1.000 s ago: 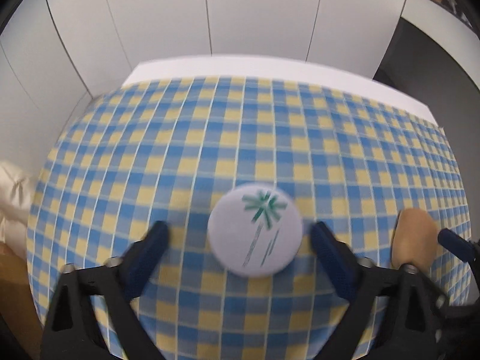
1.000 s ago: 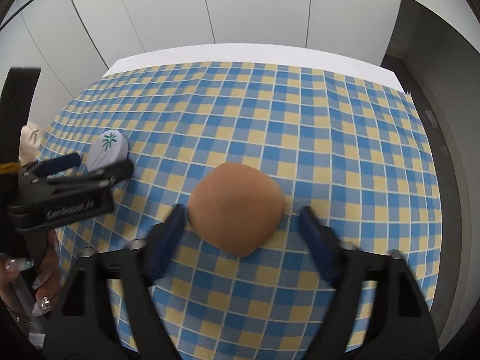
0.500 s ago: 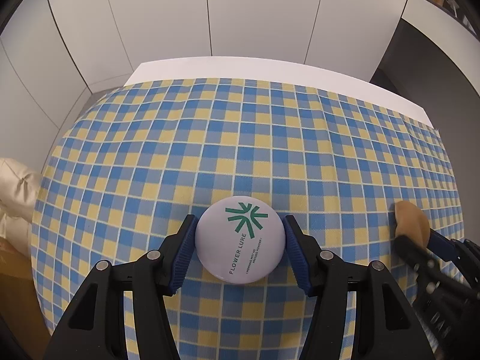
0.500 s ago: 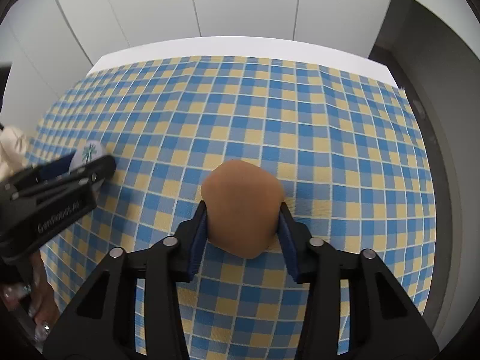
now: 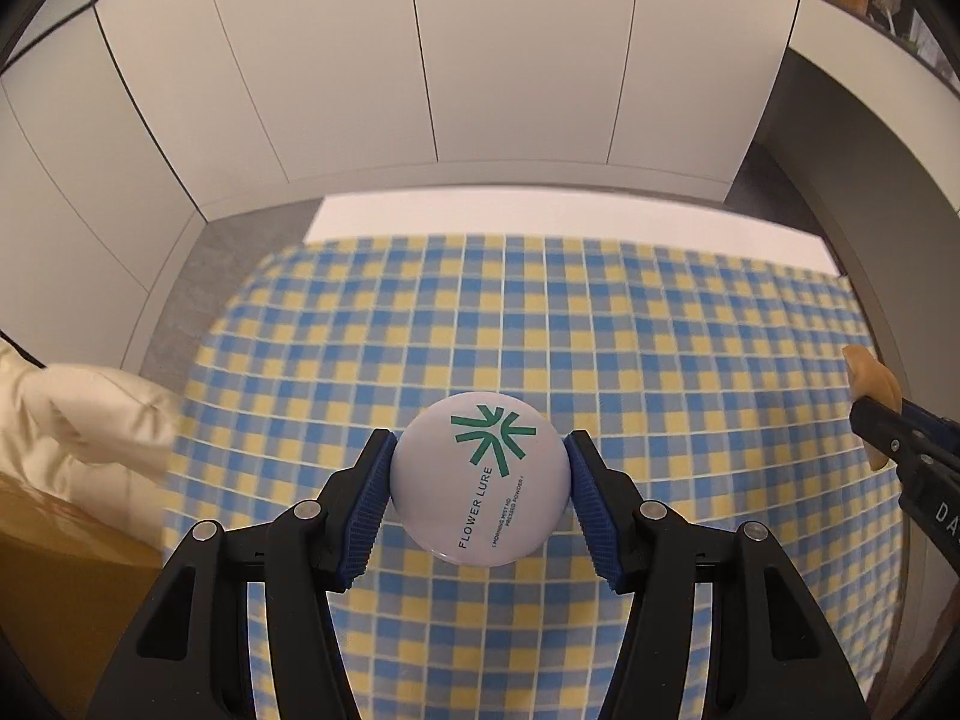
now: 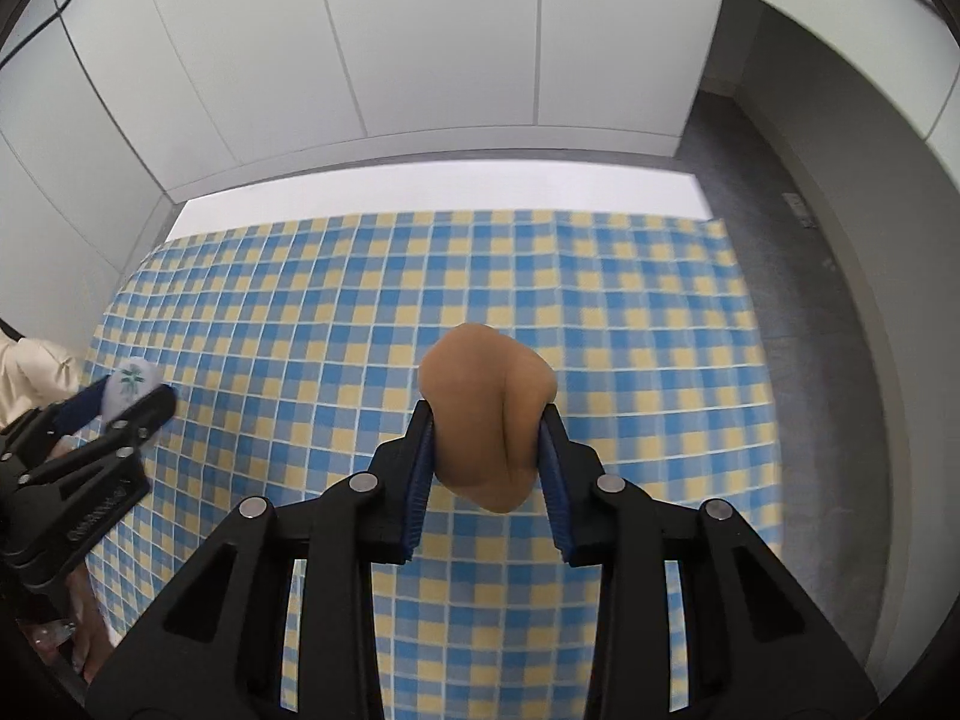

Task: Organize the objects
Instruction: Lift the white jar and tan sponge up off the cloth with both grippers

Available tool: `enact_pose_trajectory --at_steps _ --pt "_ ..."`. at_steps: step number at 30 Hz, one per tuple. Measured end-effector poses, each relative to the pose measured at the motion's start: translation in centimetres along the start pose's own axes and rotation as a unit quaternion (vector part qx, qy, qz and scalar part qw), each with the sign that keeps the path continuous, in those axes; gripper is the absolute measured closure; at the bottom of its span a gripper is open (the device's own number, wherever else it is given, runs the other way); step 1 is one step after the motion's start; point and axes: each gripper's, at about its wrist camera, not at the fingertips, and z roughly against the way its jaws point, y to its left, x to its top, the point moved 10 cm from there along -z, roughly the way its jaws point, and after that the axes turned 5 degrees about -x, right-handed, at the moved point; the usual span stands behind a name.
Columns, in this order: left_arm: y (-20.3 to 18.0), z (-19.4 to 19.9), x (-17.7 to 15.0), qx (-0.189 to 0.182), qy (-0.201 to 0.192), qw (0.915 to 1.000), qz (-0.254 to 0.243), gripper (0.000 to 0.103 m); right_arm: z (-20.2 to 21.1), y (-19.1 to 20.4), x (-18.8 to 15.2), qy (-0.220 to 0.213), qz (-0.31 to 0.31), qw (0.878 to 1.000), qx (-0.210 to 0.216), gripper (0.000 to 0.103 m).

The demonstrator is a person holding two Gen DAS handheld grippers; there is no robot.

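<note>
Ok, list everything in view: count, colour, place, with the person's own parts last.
powder compact: one, white with green logo, clamped in the left gripper, above the cloth.
sponge puff: one, tan, squeezed in the right gripper, above the cloth.
checked cloth: one, blue and yellow, covering the table.
table: one, white, bare strip at the far edge.
cream fabric: one, off the cloth's left edge.
wall panels: several, white, behind the table.
left gripper: black with blue pads, shut on the compact.
right gripper: black with blue pads, jaws just closing, pinching the puff.
</note>
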Motion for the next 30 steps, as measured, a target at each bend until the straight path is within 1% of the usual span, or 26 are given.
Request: enact_pose_trajectory --at_steps 3,6,11,14,18,20,22,27,30 --pt "0.0 3.3 1.2 -0.002 -0.015 0.9999 0.000 0.045 3.0 -0.2 1.1 -0.013 0.001 1.000 0.002 0.069" --pt "0.0 6.3 2.3 -0.004 -0.021 0.9998 0.003 0.045 6.3 -0.3 2.2 -0.023 0.005 1.000 0.000 0.069" --pt "0.0 12.0 4.6 -0.005 -0.033 0.9994 0.004 0.045 12.6 -0.1 3.9 -0.034 0.003 0.999 0.018 0.069" --pt "0.1 15.9 6.5 0.010 -0.045 0.9989 0.000 0.045 16.5 -0.6 5.1 -0.049 0.003 0.999 0.018 0.069" --pt "-0.2 21.5 8.8 0.026 -0.074 0.9969 -0.006 0.045 22.3 -1.5 6.7 -0.075 -0.001 0.997 0.012 0.069" --pt "-0.4 23.7 9.4 0.031 -0.083 0.9959 -0.014 0.045 24.4 -1.8 7.1 -0.085 -0.001 0.996 0.011 0.069" --pt "-0.9 26.2 9.9 0.032 -0.095 0.9948 -0.016 0.045 26.5 -2.3 7.6 -0.094 -0.004 0.996 -0.001 0.069" --pt "-2.0 31.0 10.4 0.016 -0.116 0.9930 -0.016 0.045 31.4 -2.6 8.0 -0.121 0.001 0.993 -0.007 0.069" --pt "-2.4 33.0 10.4 0.008 -0.119 0.9927 -0.018 0.045 32.8 -2.4 8.0 -0.127 0.006 0.992 -0.011 0.069"
